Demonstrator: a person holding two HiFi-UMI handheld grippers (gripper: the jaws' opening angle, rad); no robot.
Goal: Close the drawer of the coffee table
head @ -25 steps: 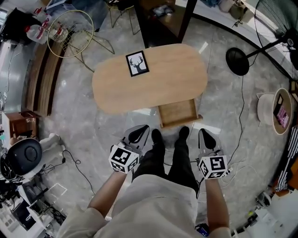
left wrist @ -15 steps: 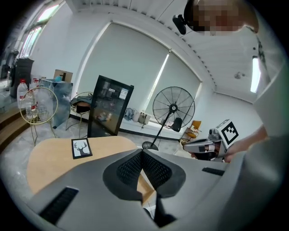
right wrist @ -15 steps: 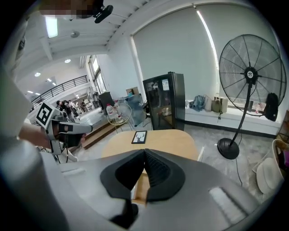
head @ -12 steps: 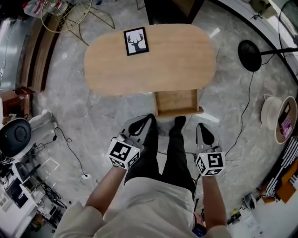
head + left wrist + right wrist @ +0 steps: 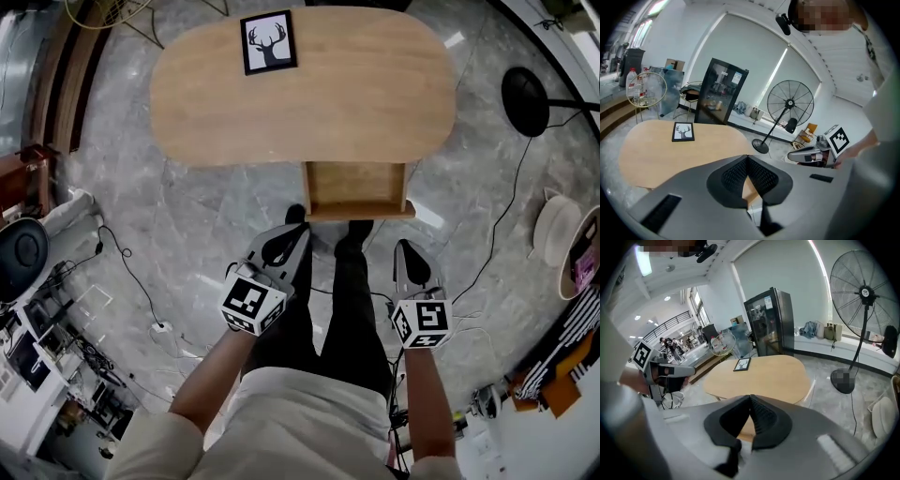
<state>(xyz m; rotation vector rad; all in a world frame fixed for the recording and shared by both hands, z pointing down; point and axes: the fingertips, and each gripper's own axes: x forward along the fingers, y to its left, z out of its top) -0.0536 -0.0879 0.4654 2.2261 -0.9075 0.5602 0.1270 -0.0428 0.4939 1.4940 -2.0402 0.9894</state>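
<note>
Drawer (image 5: 356,187): open, projecting from counter (image 5: 300,94), just ahead of my left gripper (image 5: 292,234) and right gripper (image 5: 406,248); fingers closed, empty, not touching it.

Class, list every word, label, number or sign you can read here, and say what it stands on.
No readable text anywhere.
Framed picture on the coffee table: a deer's head, no words.
Cube on the left gripper, cube on the right gripper: square black-and-white markers, no letters.
Black cabinet: pale door stickers, too blurred to read.
</note>
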